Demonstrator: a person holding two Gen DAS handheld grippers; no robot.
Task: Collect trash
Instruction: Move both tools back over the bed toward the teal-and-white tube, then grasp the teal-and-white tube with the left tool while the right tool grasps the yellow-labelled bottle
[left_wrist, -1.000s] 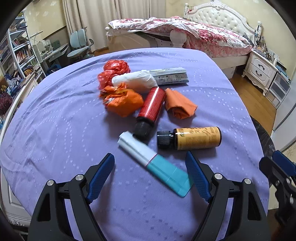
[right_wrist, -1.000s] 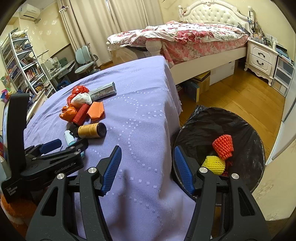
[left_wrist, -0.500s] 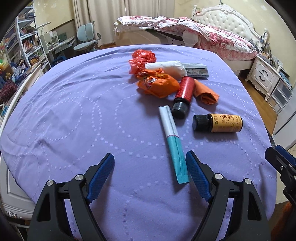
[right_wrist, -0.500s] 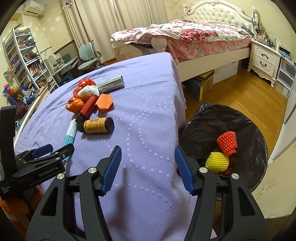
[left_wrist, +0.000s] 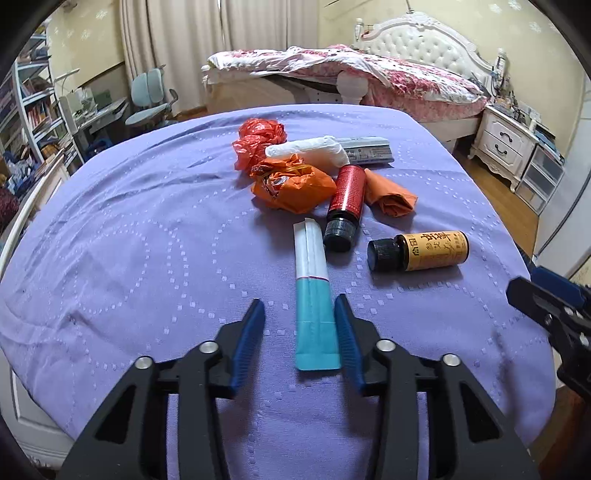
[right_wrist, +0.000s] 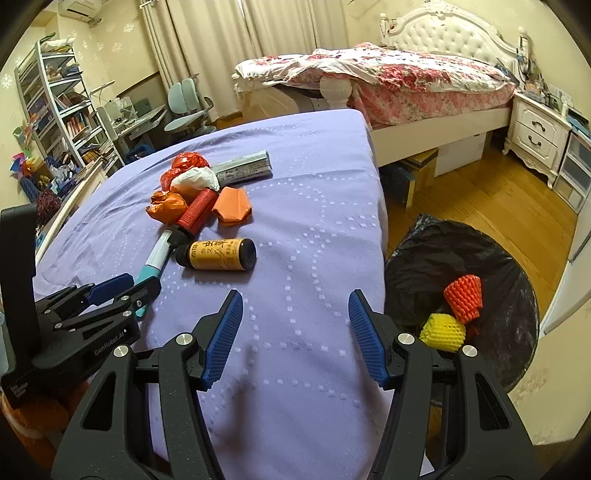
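A white and teal tube (left_wrist: 314, 291) lies on the purple table (left_wrist: 147, 240). My left gripper (left_wrist: 300, 328) is partly closed around its teal end; the right pad touches it, the left pad stands apart. It also shows in the right wrist view (right_wrist: 110, 291). Beyond lie a red bottle (left_wrist: 345, 201), a yellow bottle (left_wrist: 424, 251), orange wrappers (left_wrist: 291, 182), a red bag (left_wrist: 258, 138), a white wad (left_wrist: 310, 149) and a grey packet (left_wrist: 367, 149). My right gripper (right_wrist: 295, 334) is open and empty over the table's right edge.
A bin with a black liner (right_wrist: 461, 295) stands on the floor right of the table, holding an orange foam net (right_wrist: 463, 297) and a yellow one (right_wrist: 443, 330). A bed (right_wrist: 406, 81), nightstand (right_wrist: 535, 133) and shelves (right_wrist: 55, 107) stand behind.
My left gripper has moved forward onto the tube's teal end and its jaws have narrowed from wide open. The right gripper has shifted slightly toward the table.
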